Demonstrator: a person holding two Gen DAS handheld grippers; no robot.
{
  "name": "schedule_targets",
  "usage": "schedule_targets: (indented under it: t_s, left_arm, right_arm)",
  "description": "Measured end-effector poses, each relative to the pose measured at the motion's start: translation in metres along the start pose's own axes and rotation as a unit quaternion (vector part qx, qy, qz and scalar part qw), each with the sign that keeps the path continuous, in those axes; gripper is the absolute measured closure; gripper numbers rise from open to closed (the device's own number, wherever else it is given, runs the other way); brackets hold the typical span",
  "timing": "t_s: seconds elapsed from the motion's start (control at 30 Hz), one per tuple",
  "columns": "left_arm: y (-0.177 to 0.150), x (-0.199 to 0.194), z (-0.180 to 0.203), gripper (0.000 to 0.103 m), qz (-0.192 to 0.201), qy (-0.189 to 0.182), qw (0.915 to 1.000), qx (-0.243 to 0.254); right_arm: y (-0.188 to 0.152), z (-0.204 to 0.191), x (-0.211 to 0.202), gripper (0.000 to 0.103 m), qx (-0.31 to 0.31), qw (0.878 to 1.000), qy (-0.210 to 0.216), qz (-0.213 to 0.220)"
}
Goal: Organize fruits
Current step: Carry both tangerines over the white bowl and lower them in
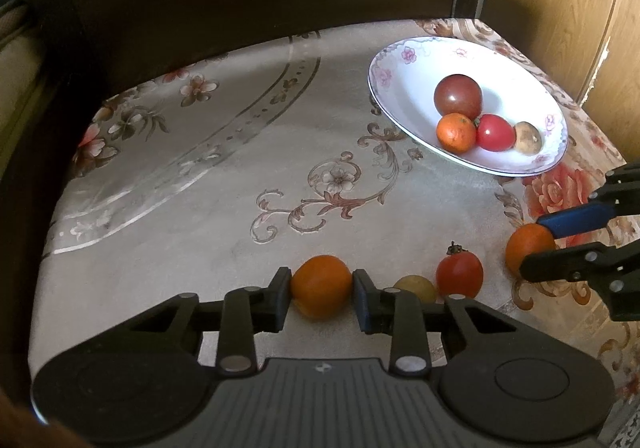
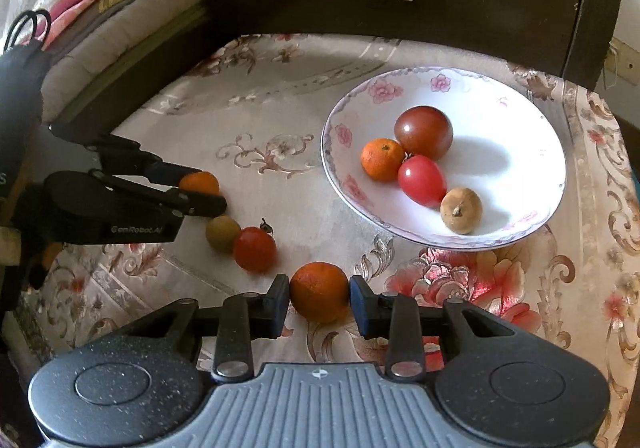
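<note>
- Left wrist view: left gripper (image 1: 321, 290) is clamping an orange (image 1: 321, 286) that is resting on the tablecloth (image 1: 224, 184).
- Right gripper (image 2: 319, 294) is squeezing a second orange (image 2: 319, 291), likewise on the cloth.
- Plate (image 2: 532, 120) is sitting well apart, already holding four fruits.
- Risk: round skins are prone to slipping; a nudged cherry tomato (image 2: 255, 249) and the yellowish fruit (image 2: 222, 233) beside it could roll off.

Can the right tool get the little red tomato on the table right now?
Probably not yet. The right tool is already shut on an orange. The red tomato lies close by with nothing covering it, touching a yellowish fruit.
</note>
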State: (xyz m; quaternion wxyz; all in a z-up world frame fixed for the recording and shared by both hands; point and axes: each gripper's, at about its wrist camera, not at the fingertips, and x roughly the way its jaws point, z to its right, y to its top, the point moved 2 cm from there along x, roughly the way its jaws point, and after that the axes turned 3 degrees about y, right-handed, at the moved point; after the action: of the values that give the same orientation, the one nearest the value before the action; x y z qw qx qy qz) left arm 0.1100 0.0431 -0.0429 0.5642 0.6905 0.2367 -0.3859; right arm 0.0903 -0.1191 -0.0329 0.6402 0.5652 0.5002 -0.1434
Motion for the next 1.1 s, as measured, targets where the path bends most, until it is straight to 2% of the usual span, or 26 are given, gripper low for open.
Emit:
schedule_targets:
  t_s: [0.13, 0.37, 0.53, 0.63, 0.87, 1.1]
  left_arm:
    - [-0.001, 0.000, -0.001, 0.060, 0.003, -0.001, 1.0000, 0.000]
    - [-0.002, 0.000, -0.003, 0.056, 0.005, 0.001, 1.0000, -0.007]
    - [-0.002, -0.002, -0.003, 0.063, -0.006, -0.004, 0.9999, -0.016]
    - [-0.003, -0.004, -0.001, 0.063, -0.010, 0.002, 0.9999, -0.011]
    - [0.006, -0.018, 0.002, 0.063, 0.008, 0.003, 0.9999, -0.012]
    - [0.023, -0.021, 0.018, 0.063, 0.027, -0.021, 0.9994, -0.003]
  right_arm:
    - [0.001, 0.000, 0.004, 0.071, 0.003, 1.000, -0.005, -0.002]
    - [-0.003, 0.000, 0.007, 0.073, 0.006, 1.000, -0.010, -0.001]
    - [-0.004, -0.003, 0.005, 0.074, 0.001, 1.000, -0.006, -0.005]
    - [-0.004, -0.005, 0.001, 0.075, -0.002, 1.000, -0.005, -0.001]
    - [0.003, -0.003, -0.017, 0.075, 0.005, 1.000, 0.001, 0.028]
    - [0.014, 0.008, -0.029, 0.075, 0.016, 0.998, -0.012, 0.056]
